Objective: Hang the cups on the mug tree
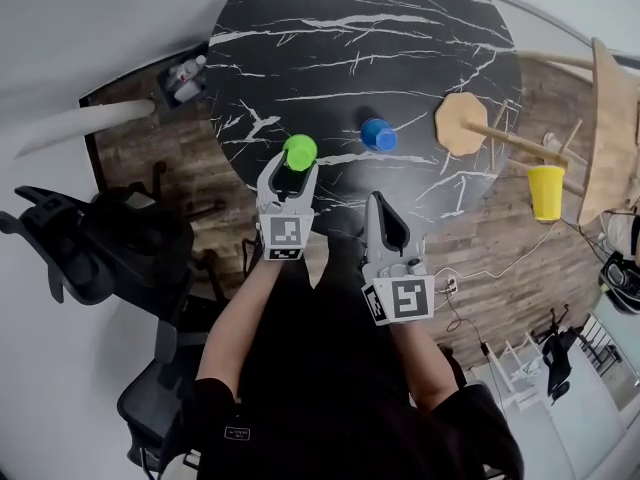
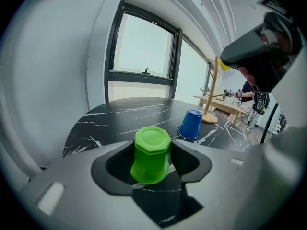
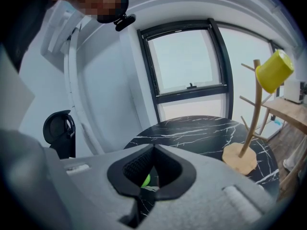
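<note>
A green cup (image 1: 299,151) (image 2: 151,153) stands upside down near the front edge of the round black marble table (image 1: 350,28). My left gripper (image 1: 289,173) (image 2: 151,163) is shut on it, a pad against each side. A blue cup (image 1: 378,134) (image 2: 191,124) stands upside down to its right, apart. The wooden mug tree (image 1: 460,123) (image 3: 240,158) stands at the table's right edge, with a yellow cup (image 1: 546,192) (image 3: 274,71) hung on a branch. My right gripper (image 1: 380,203) (image 3: 149,169) is shut and empty, just off the table's front edge.
Black office chairs (image 1: 90,248) stand at the left. A wooden table (image 1: 610,128) is at the far right, beyond the mug tree. A small holder with bottles (image 1: 183,78) sits off the table's left side. Cables (image 1: 470,278) lie on the wooden floor.
</note>
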`<state>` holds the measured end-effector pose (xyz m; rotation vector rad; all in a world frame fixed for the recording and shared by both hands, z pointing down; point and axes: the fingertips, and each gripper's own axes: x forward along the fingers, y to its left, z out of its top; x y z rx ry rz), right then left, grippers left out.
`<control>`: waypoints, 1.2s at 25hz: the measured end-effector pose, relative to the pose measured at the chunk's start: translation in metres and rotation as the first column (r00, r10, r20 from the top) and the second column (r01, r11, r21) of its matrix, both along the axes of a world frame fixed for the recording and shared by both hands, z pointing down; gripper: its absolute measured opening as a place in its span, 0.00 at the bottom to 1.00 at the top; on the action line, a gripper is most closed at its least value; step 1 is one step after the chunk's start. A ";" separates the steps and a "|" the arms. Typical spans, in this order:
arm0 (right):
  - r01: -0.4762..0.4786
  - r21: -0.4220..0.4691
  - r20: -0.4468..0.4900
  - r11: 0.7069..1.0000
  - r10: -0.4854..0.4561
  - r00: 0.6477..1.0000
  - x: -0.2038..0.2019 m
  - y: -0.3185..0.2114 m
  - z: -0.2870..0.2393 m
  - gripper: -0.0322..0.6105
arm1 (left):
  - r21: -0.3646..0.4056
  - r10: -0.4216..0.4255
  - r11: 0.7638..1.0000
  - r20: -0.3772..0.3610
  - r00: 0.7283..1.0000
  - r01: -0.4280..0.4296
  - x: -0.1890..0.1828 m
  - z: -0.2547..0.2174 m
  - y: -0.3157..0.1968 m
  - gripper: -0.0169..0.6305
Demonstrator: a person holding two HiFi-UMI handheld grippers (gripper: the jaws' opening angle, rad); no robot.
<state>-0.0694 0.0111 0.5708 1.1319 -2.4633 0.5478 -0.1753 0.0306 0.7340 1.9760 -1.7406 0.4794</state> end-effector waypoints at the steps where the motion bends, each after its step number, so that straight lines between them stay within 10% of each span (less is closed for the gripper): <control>1: -0.002 0.000 0.003 1.000 0.002 1.000 0.000 0.001 -0.001 0.05 | -0.001 0.003 1.000 0.002 1.000 -0.003 0.000 -0.002 0.001 0.38; 30: -0.048 0.067 0.078 0.997 0.043 0.996 0.051 0.013 -0.074 0.05 | 0.148 0.185 0.973 -0.039 0.982 -0.177 0.051 -0.213 0.004 0.39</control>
